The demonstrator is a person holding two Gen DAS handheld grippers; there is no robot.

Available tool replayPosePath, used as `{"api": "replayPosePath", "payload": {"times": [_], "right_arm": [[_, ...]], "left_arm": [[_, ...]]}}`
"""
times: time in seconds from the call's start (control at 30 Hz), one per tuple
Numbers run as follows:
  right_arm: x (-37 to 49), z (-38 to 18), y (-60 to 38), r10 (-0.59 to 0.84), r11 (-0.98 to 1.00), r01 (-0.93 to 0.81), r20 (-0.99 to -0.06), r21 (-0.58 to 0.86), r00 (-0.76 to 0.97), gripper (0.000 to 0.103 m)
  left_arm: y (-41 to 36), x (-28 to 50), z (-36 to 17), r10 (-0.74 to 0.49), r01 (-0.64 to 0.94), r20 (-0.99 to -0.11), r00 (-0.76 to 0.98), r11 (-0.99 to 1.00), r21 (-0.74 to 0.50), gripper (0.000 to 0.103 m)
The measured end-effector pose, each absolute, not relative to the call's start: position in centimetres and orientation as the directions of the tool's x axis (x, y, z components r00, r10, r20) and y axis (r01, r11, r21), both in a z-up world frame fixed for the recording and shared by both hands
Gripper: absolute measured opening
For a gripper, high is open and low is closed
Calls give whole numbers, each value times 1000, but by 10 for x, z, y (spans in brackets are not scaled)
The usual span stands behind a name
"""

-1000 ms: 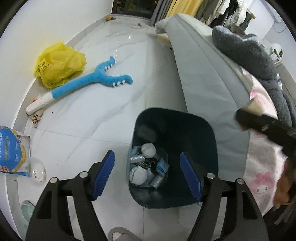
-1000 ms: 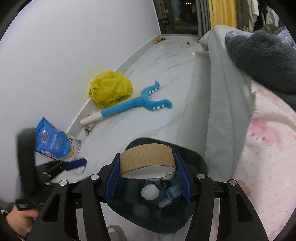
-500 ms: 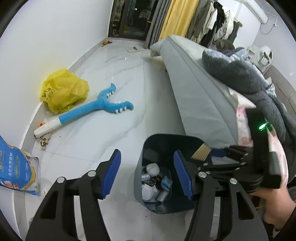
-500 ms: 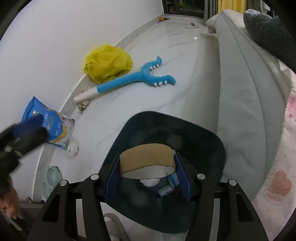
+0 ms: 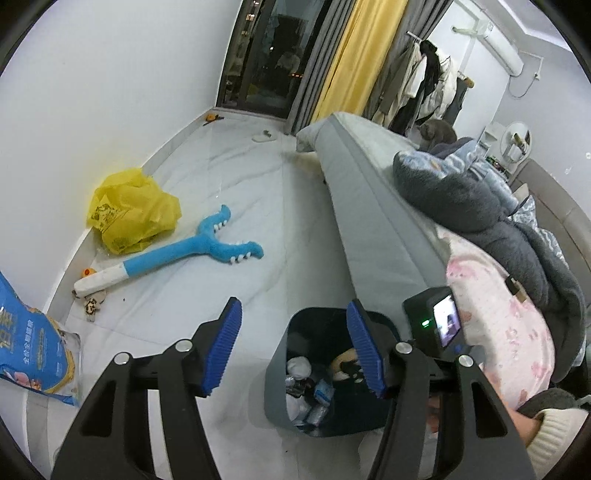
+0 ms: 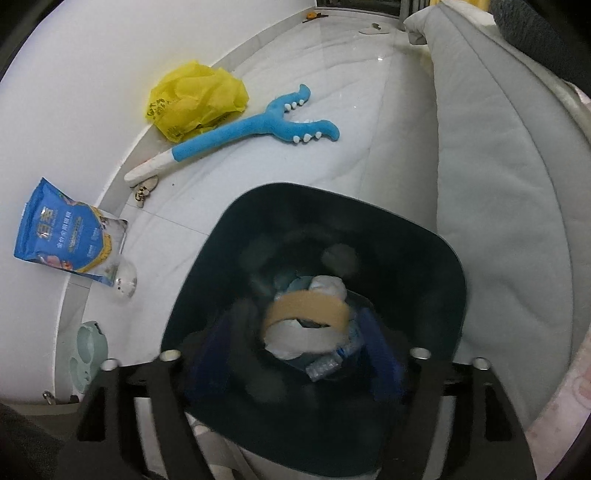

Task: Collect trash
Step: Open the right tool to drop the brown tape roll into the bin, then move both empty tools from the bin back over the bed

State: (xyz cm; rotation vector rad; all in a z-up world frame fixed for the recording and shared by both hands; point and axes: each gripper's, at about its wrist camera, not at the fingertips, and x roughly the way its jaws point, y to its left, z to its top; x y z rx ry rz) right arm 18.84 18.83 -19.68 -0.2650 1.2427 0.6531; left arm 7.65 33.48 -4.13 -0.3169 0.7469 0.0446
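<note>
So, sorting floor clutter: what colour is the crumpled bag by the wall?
Yellow bag, clearest in the left wrist view.

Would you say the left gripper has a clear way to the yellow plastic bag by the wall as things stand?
Probably yes. The left gripper is open with nothing between its pads, and the floor toward the yellow bag is bare apart from the blue plush toy, lying just beside the line. The bin sits off to the right.

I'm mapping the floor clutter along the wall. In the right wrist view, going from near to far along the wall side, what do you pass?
Pale green dish → blue printed bag → blue and white plush toy → yellow plastic bag → small orange object by the far doorway.
</note>
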Motion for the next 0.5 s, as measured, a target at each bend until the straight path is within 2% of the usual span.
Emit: {"api": "replayPosePath", "payload": {"times": [0.2, 0.5], "right_arm": [[193, -195, 182, 313, 794, -589, -933, 155, 177, 81], [196, -160, 171, 399, 765, -615, -889, 188, 225, 84]], "left_arm": [[325, 82, -21, -87, -119, -638, 765, 955, -273, 62], [320, 86, -10, -99, -108, -622, 776, 952, -286, 62]]}}
